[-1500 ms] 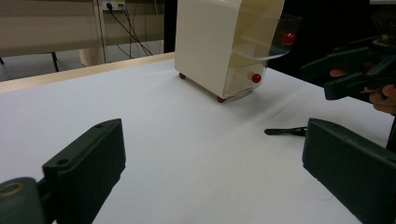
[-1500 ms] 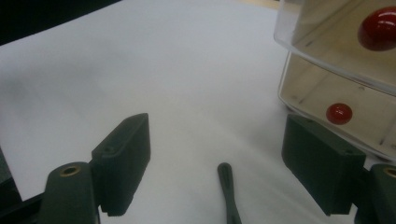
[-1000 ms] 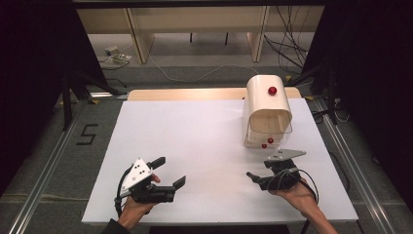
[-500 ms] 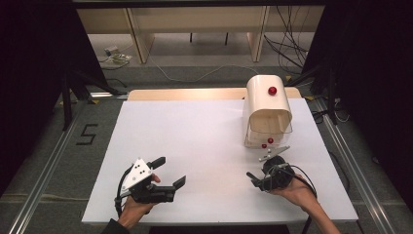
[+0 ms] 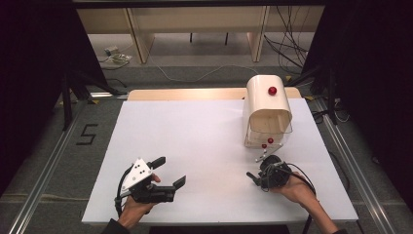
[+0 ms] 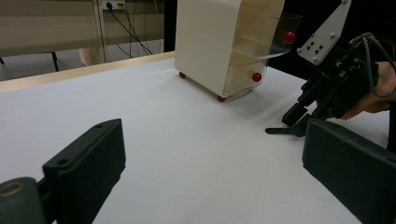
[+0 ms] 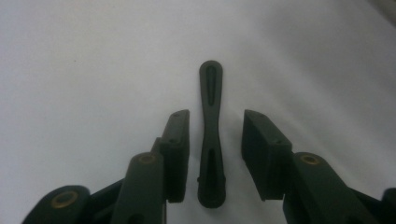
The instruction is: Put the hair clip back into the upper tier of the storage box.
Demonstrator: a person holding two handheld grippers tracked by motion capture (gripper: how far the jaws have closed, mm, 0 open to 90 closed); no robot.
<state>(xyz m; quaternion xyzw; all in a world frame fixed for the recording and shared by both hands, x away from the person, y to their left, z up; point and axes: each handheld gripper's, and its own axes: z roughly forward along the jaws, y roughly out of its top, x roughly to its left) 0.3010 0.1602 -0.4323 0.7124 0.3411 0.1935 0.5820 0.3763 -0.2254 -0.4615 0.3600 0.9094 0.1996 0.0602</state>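
Note:
A thin black strip lies flat on the white table at the front right. My right gripper points steeply down at it and is open, one jaw on each side of the strip, with narrow gaps. The left gripper view shows that gripper with its tips at the strip. In the high view the right gripper is just in front of a cream box. At the front left, my left gripper rests wide open and holds nothing.
The cream box has a rounded top, a red knob, a clear curved front flap and small red feet. It stands at the back right of the table. Cables and wooden furniture legs lie on the floor beyond the table.
My right gripper has tipped from level to pointing down at the table, its grey plate now edge-on. The left gripper has stayed still.

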